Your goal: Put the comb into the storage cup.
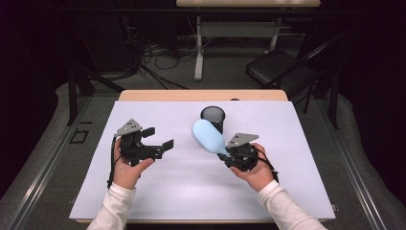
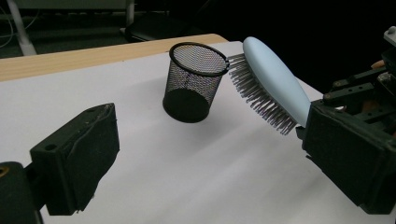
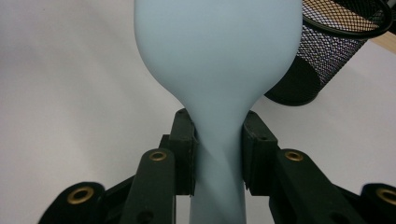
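Observation:
A pale blue hairbrush (image 1: 208, 135) hangs tilted above the white sheet, its head beside a black mesh cup (image 1: 213, 115). My right gripper (image 1: 225, 152) is shut on the brush's handle. In the right gripper view the two pads (image 3: 187, 149) press the handle of the hairbrush (image 3: 219, 56) from both sides. In the left gripper view the hairbrush (image 2: 275, 79) has its bristles facing down, and their tips come close to the rim of the mesh cup (image 2: 194, 84). My left gripper (image 1: 158, 137) is held to the left, open, with nothing between its jaws.
A white sheet (image 1: 143, 191) covers the wooden table (image 1: 201, 95). The mesh cup (image 3: 327, 51) stands upright at the back middle. Beyond the table are a dark folding chair (image 1: 282, 67), desk legs and cables on the floor.

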`<state>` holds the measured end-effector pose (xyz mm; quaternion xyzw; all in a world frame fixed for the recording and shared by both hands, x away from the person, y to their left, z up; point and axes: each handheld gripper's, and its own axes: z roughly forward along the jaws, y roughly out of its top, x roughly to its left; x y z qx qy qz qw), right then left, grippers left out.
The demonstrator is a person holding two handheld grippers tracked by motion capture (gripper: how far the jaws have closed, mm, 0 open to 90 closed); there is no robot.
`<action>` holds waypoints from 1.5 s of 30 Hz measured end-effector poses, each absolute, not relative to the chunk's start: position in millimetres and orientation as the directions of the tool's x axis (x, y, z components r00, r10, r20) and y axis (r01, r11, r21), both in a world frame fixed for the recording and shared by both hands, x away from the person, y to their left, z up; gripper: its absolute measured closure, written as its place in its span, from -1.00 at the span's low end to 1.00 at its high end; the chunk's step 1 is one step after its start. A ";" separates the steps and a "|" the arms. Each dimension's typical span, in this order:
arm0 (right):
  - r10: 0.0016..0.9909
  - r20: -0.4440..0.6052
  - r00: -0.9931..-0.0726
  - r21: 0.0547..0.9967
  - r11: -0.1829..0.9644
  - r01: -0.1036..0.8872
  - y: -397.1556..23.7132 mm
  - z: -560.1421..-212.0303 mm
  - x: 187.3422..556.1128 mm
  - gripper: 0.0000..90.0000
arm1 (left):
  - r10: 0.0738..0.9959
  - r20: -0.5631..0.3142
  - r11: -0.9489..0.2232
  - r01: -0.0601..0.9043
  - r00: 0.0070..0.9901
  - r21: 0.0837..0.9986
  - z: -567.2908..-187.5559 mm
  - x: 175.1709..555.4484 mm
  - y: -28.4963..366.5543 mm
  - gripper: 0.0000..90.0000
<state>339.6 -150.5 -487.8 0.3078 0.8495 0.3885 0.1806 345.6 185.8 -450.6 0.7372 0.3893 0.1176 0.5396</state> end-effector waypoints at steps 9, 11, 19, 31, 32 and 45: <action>0.671 -0.067 -0.738 0.790 0.487 0.371 -153.7 -490.6 338.7 0.54 | 0.703 -0.251 -0.114 0.454 0.665 0.884 -451.8 344.1 182.5 -0.91; 0.674 -0.061 -0.736 0.797 0.476 0.371 -154.4 -490.5 338.9 0.54 | 0.698 -0.256 -0.111 0.455 0.669 0.884 -451.7 343.7 181.9 -0.91; 0.672 -0.062 -0.738 0.817 0.459 0.349 -154.2 -489.5 339.7 0.54 | 0.692 -0.272 -0.106 0.467 0.669 0.878 -452.2 342.9 179.8 -0.91; 0.655 -0.066 -0.752 0.843 0.440 0.309 -146.7 -488.4 340.7 0.54 | 0.664 -0.310 -0.083 0.480 0.680 0.874 -450.7 343.3 177.9 -0.91; 0.652 -0.070 -0.755 0.843 0.443 0.305 -145.8 -488.0 340.7 0.54 | 0.658 -0.321 -0.075 0.484 0.681 0.872 -450.7 343.6 178.1 -0.91; 0.622 -0.110 -0.776 0.837 0.479 0.265 -141.4 -480.5 338.2 0.54 | 0.631 -0.344 -0.085 0.503 0.695 0.860 -443.0 348.0 171.5 -0.88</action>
